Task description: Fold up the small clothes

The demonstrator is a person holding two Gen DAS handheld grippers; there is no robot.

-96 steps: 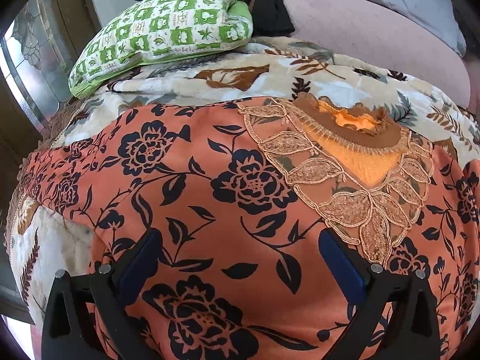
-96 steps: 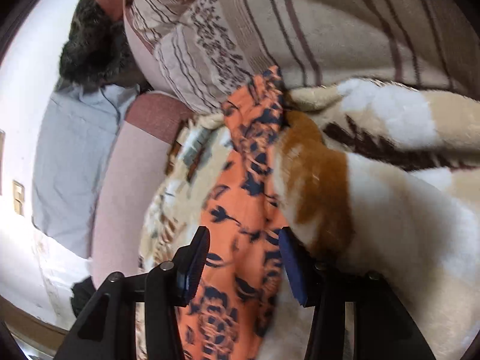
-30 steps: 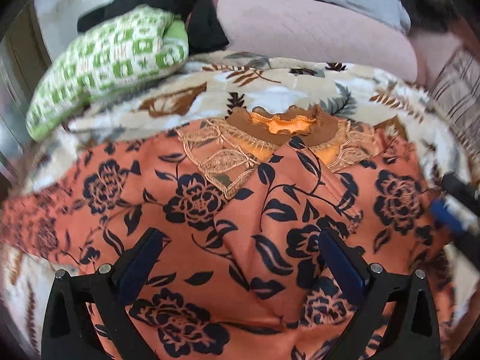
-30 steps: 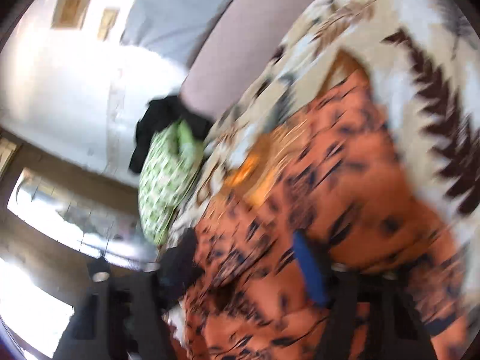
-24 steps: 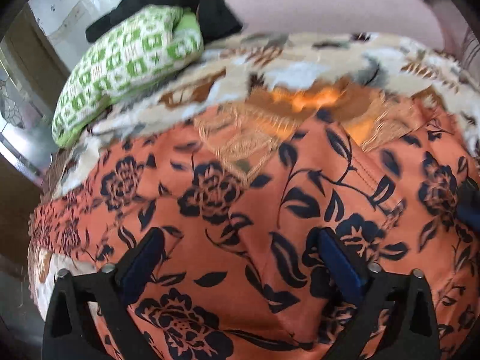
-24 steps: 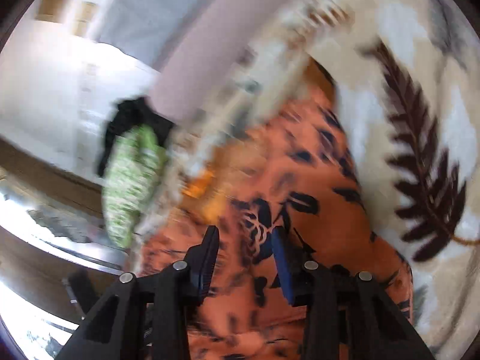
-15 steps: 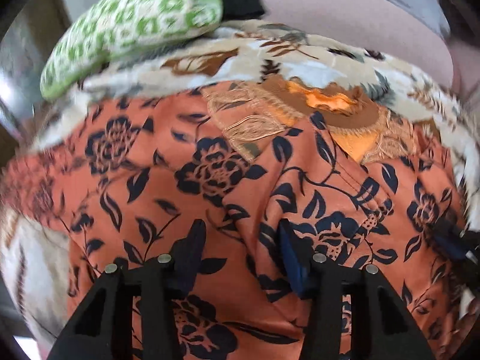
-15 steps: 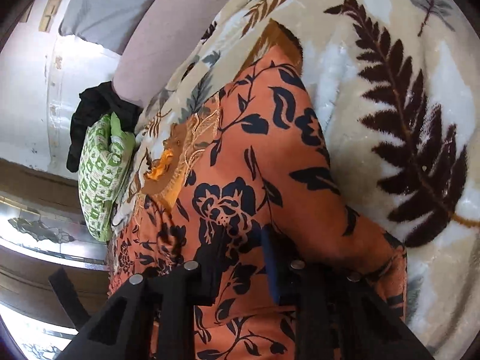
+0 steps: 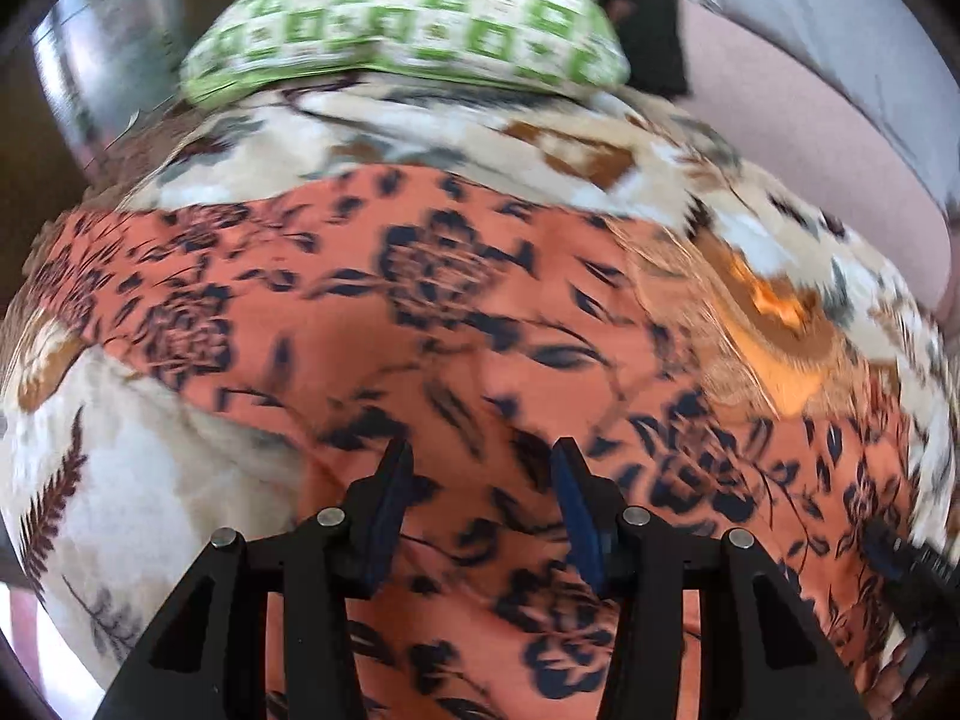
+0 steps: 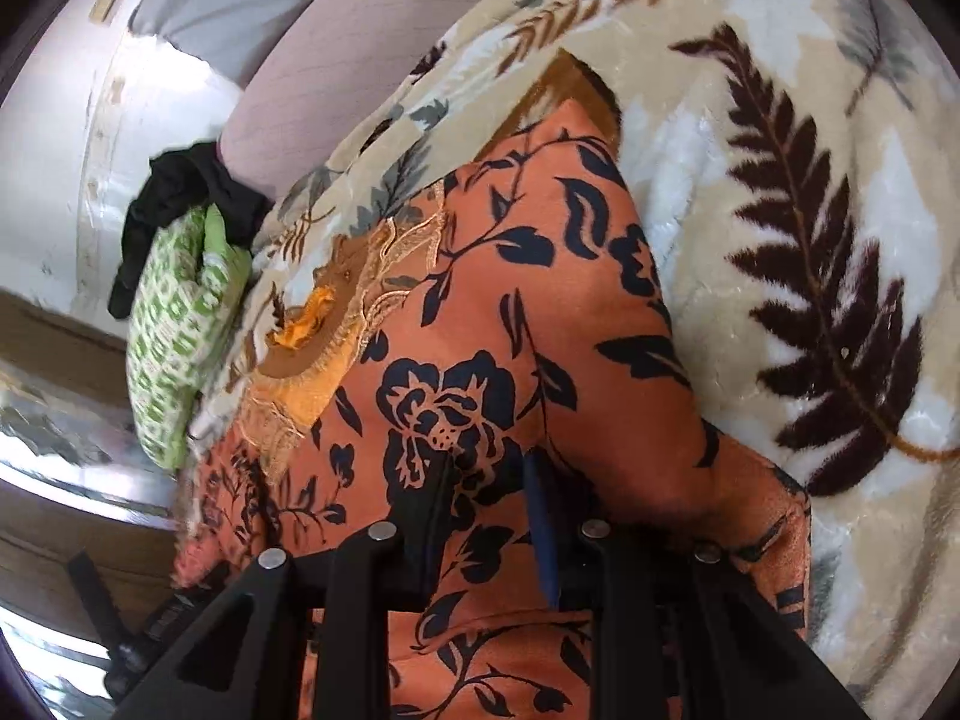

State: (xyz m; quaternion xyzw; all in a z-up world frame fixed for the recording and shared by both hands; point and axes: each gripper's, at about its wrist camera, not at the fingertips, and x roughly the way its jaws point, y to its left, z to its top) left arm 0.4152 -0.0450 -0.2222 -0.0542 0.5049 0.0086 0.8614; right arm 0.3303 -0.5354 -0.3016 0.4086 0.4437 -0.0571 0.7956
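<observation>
Compared with one second earlier, both grippers' jaws have just been closing, each with fabric between them. Left gripper (image 9: 480, 504): jaws at a middling gap, down from fully spread, with a raised ridge of the orange floral garment (image 9: 372, 324) between the pads; firm clamping cannot be confirmed through blur. Right gripper (image 10: 489, 510): jaws narrow, pinching a fold of the garment, which lies spread on the leaf-patterned blanket (image 10: 810, 192). Beyond lie a green checked pillow (image 9: 414, 18) and a dark cloth (image 10: 180, 192).
</observation>
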